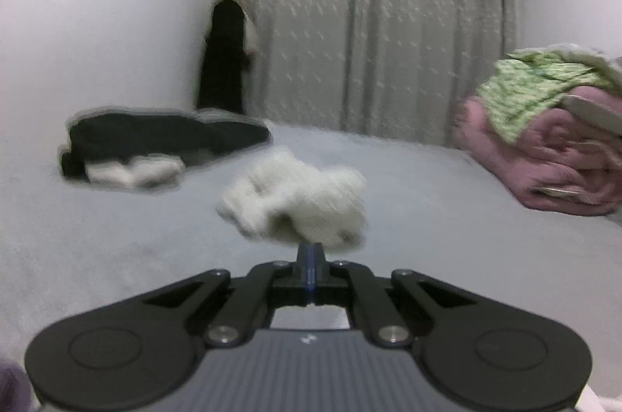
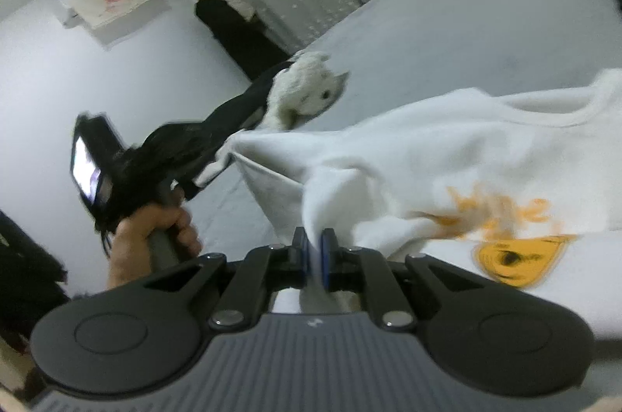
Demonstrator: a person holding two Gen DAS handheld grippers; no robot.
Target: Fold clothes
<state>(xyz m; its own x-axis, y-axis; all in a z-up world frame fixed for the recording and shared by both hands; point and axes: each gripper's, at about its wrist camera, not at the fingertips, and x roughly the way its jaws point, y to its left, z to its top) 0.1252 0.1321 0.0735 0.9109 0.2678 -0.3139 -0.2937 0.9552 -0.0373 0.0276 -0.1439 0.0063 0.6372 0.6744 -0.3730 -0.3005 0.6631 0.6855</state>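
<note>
A home bedroom: bed (image 1: pixel 388 178), curtain (image 1: pixel 369 23), folded blankets (image 1: pixel 544 159).

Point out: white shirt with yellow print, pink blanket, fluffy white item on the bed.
white shirt (image 2: pixel 447 155), right wrist view, plain chest fabric above the print
pink blanket (image 1: pixel 552 163), left wrist view, folded side
fluffy white item (image 1: pixel 299 198), left wrist view, its middle

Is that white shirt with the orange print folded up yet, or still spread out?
Not folded. The white shirt lies rumpled across the bed, one bunched edge pinched in the right gripper and another drawn out toward the left gripper.
</note>
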